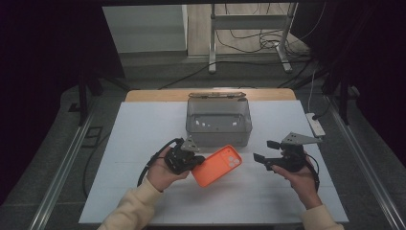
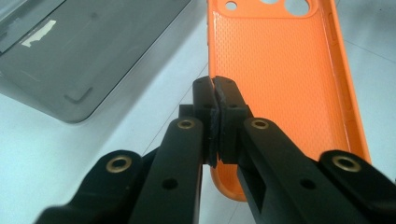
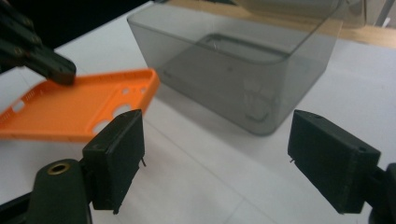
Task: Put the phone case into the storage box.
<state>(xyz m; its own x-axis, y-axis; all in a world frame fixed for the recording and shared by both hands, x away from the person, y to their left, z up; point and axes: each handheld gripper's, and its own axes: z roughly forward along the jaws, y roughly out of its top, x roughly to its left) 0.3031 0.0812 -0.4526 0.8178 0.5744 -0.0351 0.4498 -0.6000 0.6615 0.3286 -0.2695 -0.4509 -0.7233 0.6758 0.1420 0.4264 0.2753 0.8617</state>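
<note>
White table (image 1: 143, 143) — left tongs (image 2: 215, 91) clamp orange case (image 2: 280, 70) edge.

The left gripper (image 1: 191, 160) sat in the person's left hand (image 1: 163, 173), forearm angled in from the bottom, its jaws pinched together and pointing right. The right gripper (image 1: 264, 151), held in the right hand (image 1: 299, 178), pointed left toward it, jaws spread wide apart

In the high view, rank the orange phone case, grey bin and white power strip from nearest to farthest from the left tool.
1. Orange phone case: clamped by its edge in the left tool.
2. Grey bin: just beyond, at table centre.
3. White power strip: far right table edge.
</note>
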